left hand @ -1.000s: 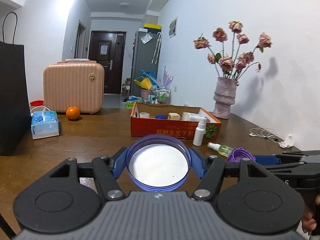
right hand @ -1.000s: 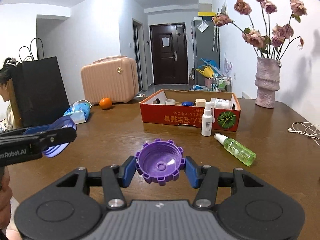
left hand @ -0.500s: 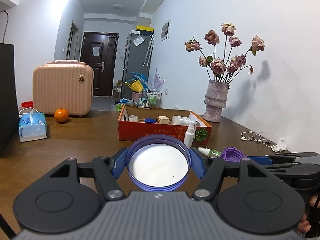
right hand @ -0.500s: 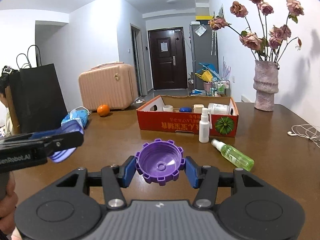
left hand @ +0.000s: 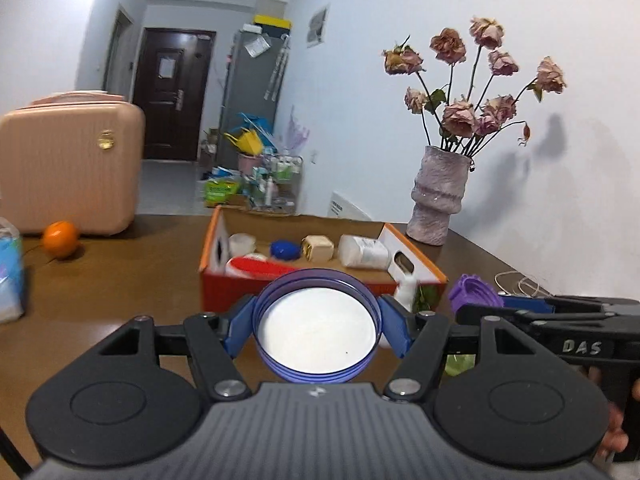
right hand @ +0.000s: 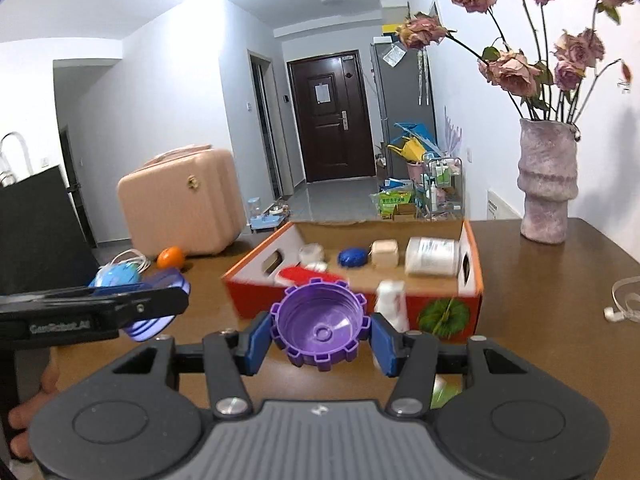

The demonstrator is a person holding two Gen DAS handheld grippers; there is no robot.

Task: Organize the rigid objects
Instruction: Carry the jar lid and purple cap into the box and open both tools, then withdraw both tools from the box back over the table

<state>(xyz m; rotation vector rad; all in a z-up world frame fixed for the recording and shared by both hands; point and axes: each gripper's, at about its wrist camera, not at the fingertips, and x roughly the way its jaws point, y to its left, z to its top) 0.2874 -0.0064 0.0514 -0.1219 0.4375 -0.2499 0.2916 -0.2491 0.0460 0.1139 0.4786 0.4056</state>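
Note:
My left gripper (left hand: 316, 330) is shut on a round blue lid with a white inside (left hand: 316, 334), held above the table just short of the orange cardboard box (left hand: 224, 286). My right gripper (right hand: 319, 330) is shut on a purple toothed cap (right hand: 319, 326), also raised in front of the box (right hand: 248, 300). The box holds a white jar (right hand: 431, 257), a beige cube (right hand: 385, 253), a blue cap (right hand: 352, 257) and a red-and-white item (right hand: 298, 274). Each gripper shows side-on in the other's view: the right one (left hand: 476, 298) with its purple cap, the left one (right hand: 160, 304) with its blue lid.
A white spray bottle (right hand: 392, 306) stands in front of the box; a green bottle (right hand: 446, 390) lies behind my right fingers. A vase of dried roses (right hand: 546, 184) stands back right. A pink case (left hand: 68, 168), an orange (left hand: 60, 234), a tissue pack (left hand: 8, 276) and a black bag (right hand: 36, 220) are left.
Both grippers have risen and moved forward toward the box, each still holding its lid. The box now looks nearer and its inside is in view.

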